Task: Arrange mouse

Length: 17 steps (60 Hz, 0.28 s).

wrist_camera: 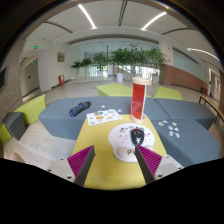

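A small dark mouse (137,134) lies on a round white mouse mat (128,141) with small printed figures, on a yellow table (100,140). The mat lies just ahead of my fingers and toward the right one. My gripper (113,158) is open and empty, with the magenta pads (82,161) spread wide over bare yellow tabletop. The right finger's tip (146,158) overlaps the mat's near right edge. The mouse is a little beyond the right fingertip, apart from it.
A tall red can (138,99) stands beyond the mat. A white printed sheet (104,117) lies left of it. Grey-blue tables adjoin on both sides: a dark object (79,108) lies on the left one, small white pieces (171,126) on the right. Potted plants (120,60) stand far back.
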### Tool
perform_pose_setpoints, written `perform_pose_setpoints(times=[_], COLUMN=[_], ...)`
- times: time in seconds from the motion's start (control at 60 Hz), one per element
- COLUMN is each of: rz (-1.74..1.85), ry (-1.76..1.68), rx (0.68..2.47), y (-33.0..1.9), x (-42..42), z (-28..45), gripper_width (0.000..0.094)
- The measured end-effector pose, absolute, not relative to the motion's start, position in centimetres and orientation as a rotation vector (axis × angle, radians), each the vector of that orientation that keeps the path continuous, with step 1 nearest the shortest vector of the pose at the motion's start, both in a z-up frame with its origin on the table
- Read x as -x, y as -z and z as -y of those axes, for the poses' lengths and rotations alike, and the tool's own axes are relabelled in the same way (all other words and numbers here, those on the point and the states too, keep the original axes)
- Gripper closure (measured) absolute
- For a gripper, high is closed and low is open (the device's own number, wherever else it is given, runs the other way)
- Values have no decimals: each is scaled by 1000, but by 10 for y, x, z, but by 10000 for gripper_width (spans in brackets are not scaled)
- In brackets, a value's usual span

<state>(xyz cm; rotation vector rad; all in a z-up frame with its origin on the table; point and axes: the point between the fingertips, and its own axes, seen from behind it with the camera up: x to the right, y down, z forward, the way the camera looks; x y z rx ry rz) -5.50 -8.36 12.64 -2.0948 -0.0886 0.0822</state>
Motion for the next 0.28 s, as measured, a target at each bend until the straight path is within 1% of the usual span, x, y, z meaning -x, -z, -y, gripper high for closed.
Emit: perform_pose_setpoints(times=[0.133,0.2,0.283], rz=[163,160,107], ry=[-70,-106,-96], rx=[2067,2050,2035], y=[-138,-146,-145], x=[74,77,63], z=[116,120,117], gripper_width=[98,103,94])
